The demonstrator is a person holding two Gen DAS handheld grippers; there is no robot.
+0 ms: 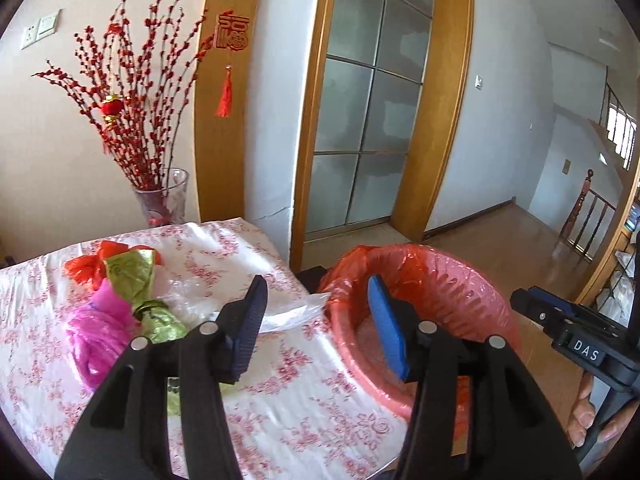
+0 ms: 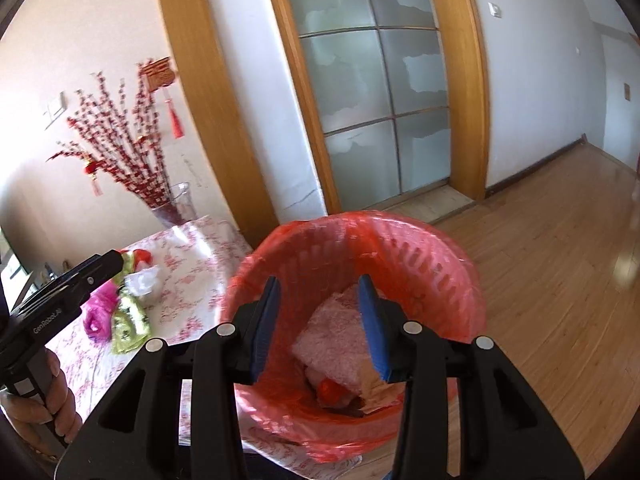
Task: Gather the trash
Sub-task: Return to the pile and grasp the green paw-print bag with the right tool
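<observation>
A pink slatted bin [image 1: 448,280] lined with a red bag stands beside the floral-clothed table [image 1: 280,380]; in the right wrist view the bin [image 2: 420,252] holds pink paper, brown paper and a red scrap. On the table lie a magenta plastic bag [image 1: 96,332], a green foil wrapper [image 1: 136,276], a red bag [image 1: 86,266] and clear plastic [image 1: 192,300]. My left gripper [image 1: 316,308] is open and empty above the table edge by the bin. My right gripper [image 2: 318,312] is open and empty over the bin's mouth.
A glass vase [image 1: 166,196] with red blossom branches stands at the table's back edge by the wall. A frosted glass door [image 1: 368,100] in a wooden frame is behind the bin. Wooden floor [image 2: 560,260] stretches to the right.
</observation>
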